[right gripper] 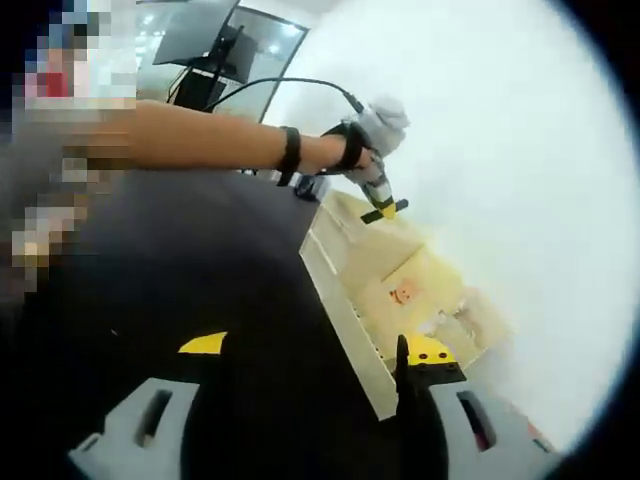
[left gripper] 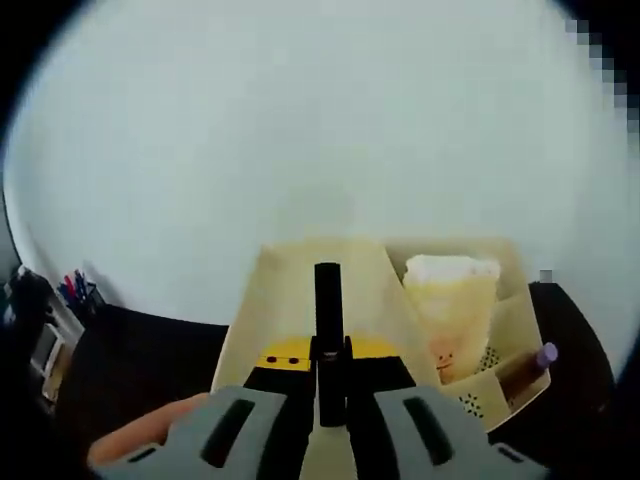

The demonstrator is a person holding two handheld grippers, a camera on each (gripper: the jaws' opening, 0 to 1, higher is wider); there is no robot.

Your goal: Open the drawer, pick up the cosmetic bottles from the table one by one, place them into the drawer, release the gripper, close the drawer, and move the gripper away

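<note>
A thin black cosmetic bottle [left gripper: 327,330] stands straight up between the two grey jaws of the left hand-held gripper [left gripper: 328,425]. The jaws are squeezed tight on its lower part. The bottle is right over the open pale yellow plastic drawer [left gripper: 300,300], at 12 o'clock from the jaws.

The drawer belongs to a pale yellow plastic organizer box [left gripper: 500,330] on the dark worktop [left gripper: 140,360]. At 2 o'clock from the bottle, a white fluffy thing [left gripper: 450,270] sits on top of a cream pouch with a small face on it [left gripper: 445,340]. At 3 o'clock, a small tube with a purple cap [left gripper: 530,365] leans in a side pocket. What the white thing is, is hard to tell.

In the right gripper view, the right hand-held gripper [right gripper: 300,415] has its jaws spread wide apart over the worktop, holding nothing. At 12 o'clock a person's arm [right gripper: 200,135] reaches over the same box and holds the other gripper. The box is blurry here, so its insides are hard to make out.
</note>
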